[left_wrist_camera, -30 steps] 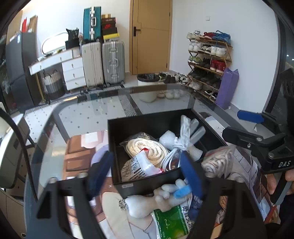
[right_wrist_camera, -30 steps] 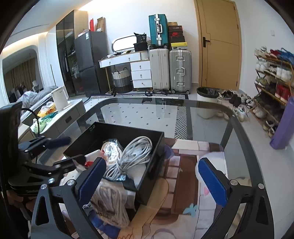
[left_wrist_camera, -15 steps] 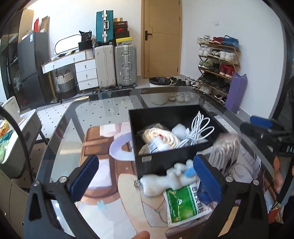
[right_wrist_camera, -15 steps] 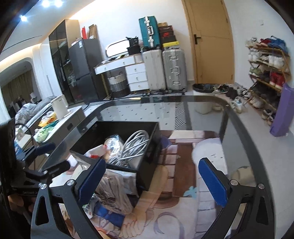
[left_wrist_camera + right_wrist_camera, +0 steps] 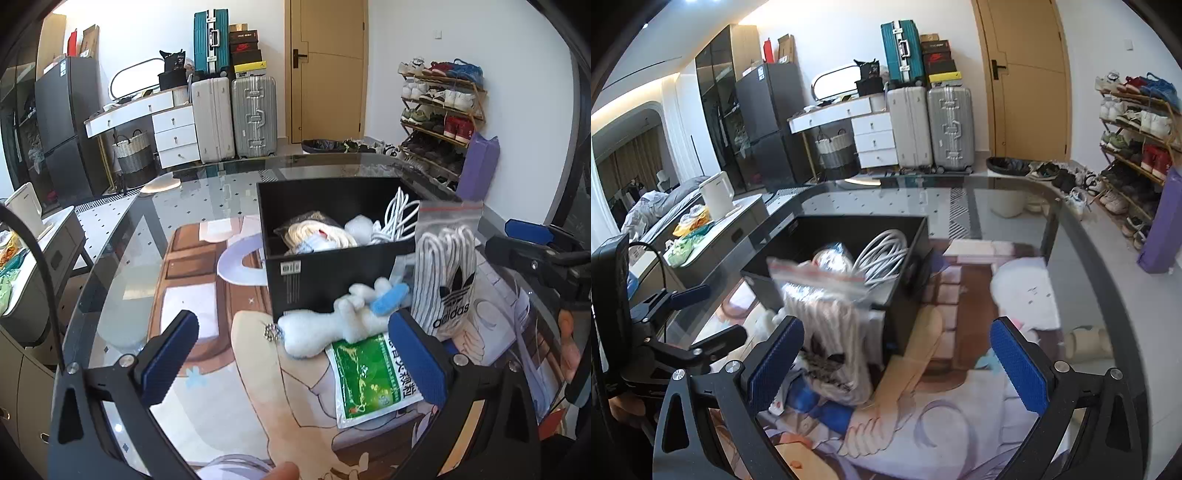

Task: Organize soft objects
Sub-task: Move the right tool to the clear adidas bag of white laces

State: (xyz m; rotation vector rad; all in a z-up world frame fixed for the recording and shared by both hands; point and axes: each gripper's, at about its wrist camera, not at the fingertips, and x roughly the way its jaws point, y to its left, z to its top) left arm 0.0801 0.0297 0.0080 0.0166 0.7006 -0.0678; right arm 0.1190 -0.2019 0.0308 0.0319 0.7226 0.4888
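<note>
Now both grippers spread wide, nothing between the pads. Left gripper (image 5: 295,358) jaws just opened to full width, hovering above the glass table (image 5: 122,258) with a bare patch of patterned mat between the fingers. White plush toy (image 5: 332,317) just ahead of the right-hand pad, lying against the front wall of the black box (image 5: 325,277), partly on top of the green packet (image 5: 373,376). Zip bag of white socks (image 5: 443,266) upright beside the box's right front corner, just beyond the same pad.

Right gripper (image 5: 897,362) equally wide open, empty. Same zip bag (image 5: 827,321) directly ahead of its left-hand pad, leaning on the box's near corner (image 5: 901,325); cannot tell whether pad and bag touch.

Counted: 1 black box, 1 plush toy, 1 green packet, 1 sock bag outside the box. Inside the box: 1 coil of white cable (image 5: 395,218), 1 bagged bundle of cream rope (image 5: 314,232), 1 white fluffy lump (image 5: 358,229); anything lower down hidden.
</note>
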